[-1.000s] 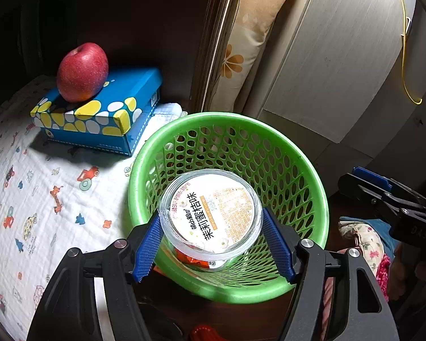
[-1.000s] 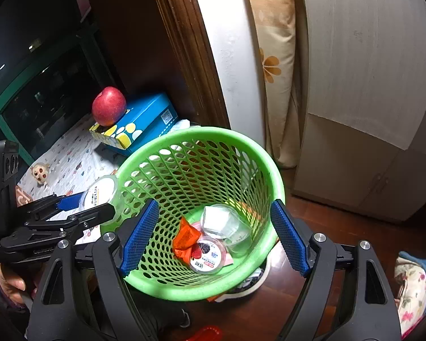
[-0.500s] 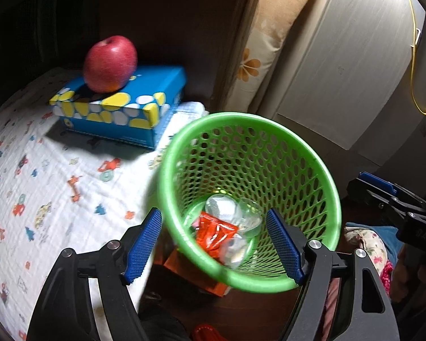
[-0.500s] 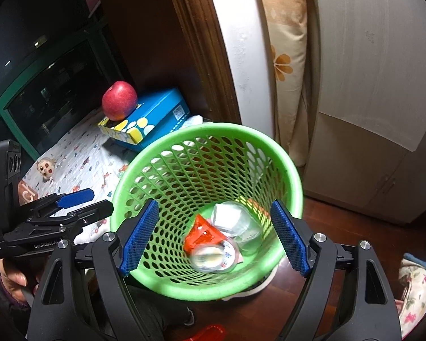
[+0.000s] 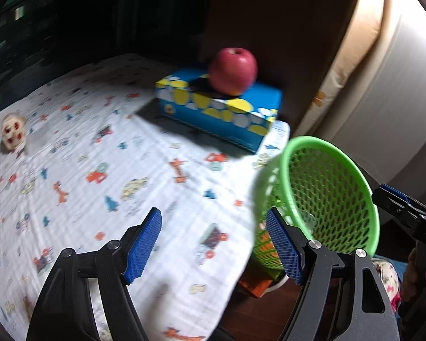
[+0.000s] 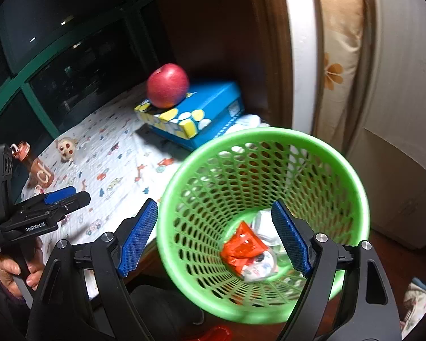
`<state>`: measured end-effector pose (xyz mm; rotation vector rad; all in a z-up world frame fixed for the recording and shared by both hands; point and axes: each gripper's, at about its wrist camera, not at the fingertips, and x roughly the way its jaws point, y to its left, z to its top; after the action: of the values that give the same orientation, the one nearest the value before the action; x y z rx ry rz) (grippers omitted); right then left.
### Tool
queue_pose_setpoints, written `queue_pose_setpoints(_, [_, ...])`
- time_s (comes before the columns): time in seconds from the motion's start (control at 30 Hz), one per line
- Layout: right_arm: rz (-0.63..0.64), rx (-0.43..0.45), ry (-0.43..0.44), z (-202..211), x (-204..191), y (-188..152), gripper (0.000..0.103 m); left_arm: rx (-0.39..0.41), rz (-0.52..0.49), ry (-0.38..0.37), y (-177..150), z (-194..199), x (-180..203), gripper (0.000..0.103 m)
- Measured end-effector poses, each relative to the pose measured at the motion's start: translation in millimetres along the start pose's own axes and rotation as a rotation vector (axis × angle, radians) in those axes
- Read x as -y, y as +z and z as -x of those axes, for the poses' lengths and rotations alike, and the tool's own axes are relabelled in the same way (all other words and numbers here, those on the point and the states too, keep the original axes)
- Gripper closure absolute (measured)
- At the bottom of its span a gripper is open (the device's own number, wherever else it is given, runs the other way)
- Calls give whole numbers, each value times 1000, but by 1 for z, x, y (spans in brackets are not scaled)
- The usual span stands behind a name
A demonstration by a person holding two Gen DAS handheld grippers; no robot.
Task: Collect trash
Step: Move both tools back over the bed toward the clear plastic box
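Printed cloth (image 5: 105, 153) covers tabletop w/ apple (image 5: 232, 71) on tissue box (image 5: 218, 113). Left claw (image 5: 213, 244) & right claw (image 6: 214, 237) both released, empty; basket (image 6: 352, 176) holds wrappers (image 6: 242, 248).

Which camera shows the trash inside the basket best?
The right wrist view: it looks down into the basket, with the orange wrapper and cup visible at the bottom. The left wrist view sees the basket obliquely, its contents mostly hidden behind mesh and a finger.
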<state>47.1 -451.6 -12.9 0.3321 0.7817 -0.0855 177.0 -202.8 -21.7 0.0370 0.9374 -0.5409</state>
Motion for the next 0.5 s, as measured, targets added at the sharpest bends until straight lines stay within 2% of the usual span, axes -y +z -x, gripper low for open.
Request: queue_pose_setpoints(0.5, [158, -63, 130, -53, -97, 24, 21, 60, 213, 196, -25, 42, -119, 30])
